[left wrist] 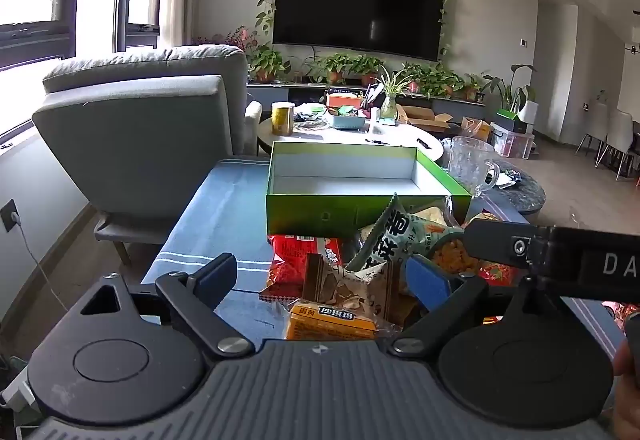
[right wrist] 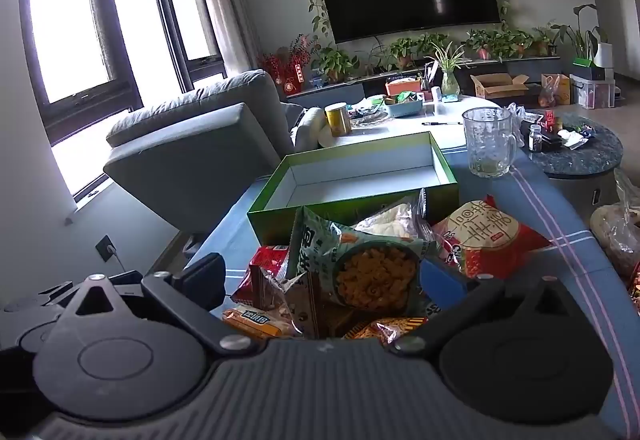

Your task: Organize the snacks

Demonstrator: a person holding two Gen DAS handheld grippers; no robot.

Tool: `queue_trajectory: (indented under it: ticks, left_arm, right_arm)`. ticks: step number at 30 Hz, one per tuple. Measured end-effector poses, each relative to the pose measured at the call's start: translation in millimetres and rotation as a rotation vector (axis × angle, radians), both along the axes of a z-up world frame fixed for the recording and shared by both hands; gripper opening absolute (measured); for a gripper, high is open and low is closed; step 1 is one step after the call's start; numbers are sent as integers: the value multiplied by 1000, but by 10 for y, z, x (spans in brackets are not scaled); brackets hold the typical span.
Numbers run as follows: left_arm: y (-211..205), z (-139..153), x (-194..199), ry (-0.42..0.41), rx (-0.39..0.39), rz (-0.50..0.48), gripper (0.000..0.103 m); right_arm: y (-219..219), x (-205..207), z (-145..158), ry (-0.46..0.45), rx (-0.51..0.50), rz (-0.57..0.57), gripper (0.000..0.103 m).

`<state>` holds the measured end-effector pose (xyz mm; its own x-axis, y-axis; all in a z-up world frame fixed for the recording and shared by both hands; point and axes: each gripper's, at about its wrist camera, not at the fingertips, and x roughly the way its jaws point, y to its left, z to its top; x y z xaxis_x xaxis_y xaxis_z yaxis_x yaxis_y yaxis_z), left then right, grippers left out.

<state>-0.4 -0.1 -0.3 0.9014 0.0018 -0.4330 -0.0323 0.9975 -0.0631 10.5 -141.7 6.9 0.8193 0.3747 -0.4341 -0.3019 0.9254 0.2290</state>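
Blue striped tablecloth (right wrist: 532, 191), green box (right wrist: 352, 207), snack packets (right wrist: 360, 272), living room, both grippers' jaws wide

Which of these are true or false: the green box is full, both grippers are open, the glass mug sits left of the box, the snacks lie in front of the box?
1. The shallow green cardboard box is full. False: it is empty.
2. The left gripper and right gripper are open. True.
3. The clear glass mug stands left of the box. False: it stands to the right.
4. The pile of snack packets lies in front of the box. True.
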Motion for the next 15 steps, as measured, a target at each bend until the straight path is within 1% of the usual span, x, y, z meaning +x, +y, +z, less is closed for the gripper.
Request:
queue_trajectory:
  ticks: [2, 5, 7, 8, 15]
  left_arm:
    - [-1, -7, 1, 7, 1, -1, 91]
    - [9, 22, -24, 12, 2, -2, 91]
    - [14, 35, -54, 12, 1, -2, 91]
    - [-31, 24, -11, 16, 7, -5, 91]
    - [-3, -44, 10, 23, 1, -10, 91]
  right_arm:
    - [-9, 5, -14, -12, 10, 1, 68]
    - [-18, 19, -39, -2, 16, 2, 68]
    - [-31, 8, -3, 7, 16, -2, 68]
    - [-31, 8, -3, 7, 16, -2, 68]
    - [-18, 12, -8, 10, 22, -8, 68]
